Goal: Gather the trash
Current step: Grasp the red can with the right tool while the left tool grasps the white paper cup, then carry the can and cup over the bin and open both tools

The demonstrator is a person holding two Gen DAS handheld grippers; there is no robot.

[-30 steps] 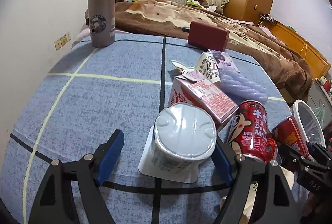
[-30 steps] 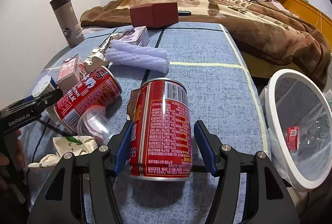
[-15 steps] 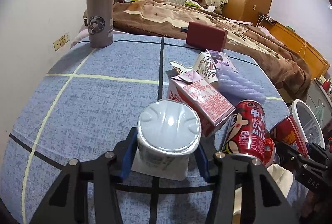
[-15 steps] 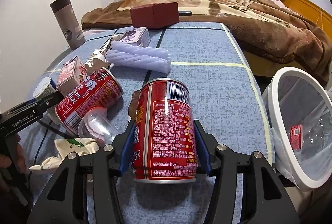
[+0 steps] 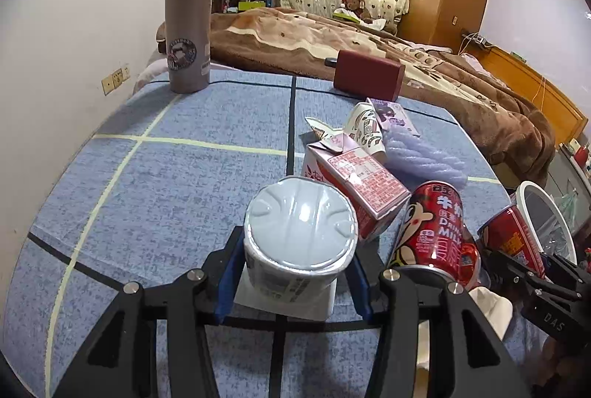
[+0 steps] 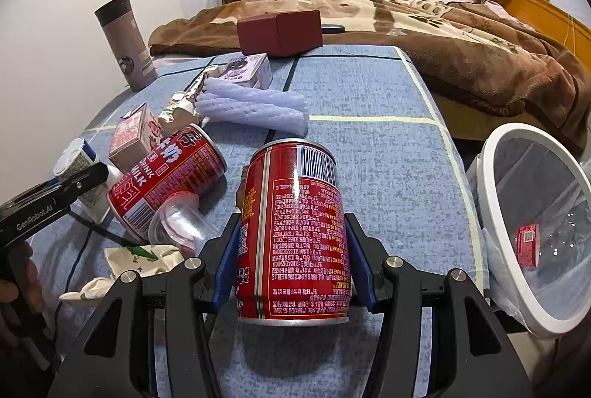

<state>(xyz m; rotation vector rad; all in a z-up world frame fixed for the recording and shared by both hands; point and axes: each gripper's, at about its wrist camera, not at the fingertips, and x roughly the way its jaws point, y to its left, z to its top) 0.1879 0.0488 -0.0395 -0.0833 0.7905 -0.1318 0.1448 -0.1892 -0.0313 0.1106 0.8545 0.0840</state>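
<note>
The left gripper (image 5: 291,272) is clamped on a white cup (image 5: 299,239) with a pale foil lid, its blue pads pressing both sides; the cup sits on a white card at the near edge of the blue table (image 5: 177,176). The right gripper (image 6: 293,259) is closed on an upright red can (image 6: 295,235), barcode side facing the camera, pads tight against its left and right walls, near the table's near right part. Between the two lies a second can (image 6: 166,184) on its side, touching a clear plastic cup (image 6: 181,224) just in front of it and a pink carton (image 6: 135,139) behind it. Crumpled paper (image 6: 125,265) lies at the near left edge. Farther back are a crushed paper cup (image 5: 365,132), a roll of white foam (image 6: 255,106) and a small purple box (image 6: 247,69), close together. A dark red box (image 6: 279,32) stands at the far edge, and a grey flask (image 6: 125,43) upright at the far left. Beside the table on the right, a white-rimmed bin (image 6: 517,147) with a clear liner holds a small red wrapper (image 6: 526,244). A bed with a brown blanket (image 6: 424,25) fills the far side.
</note>
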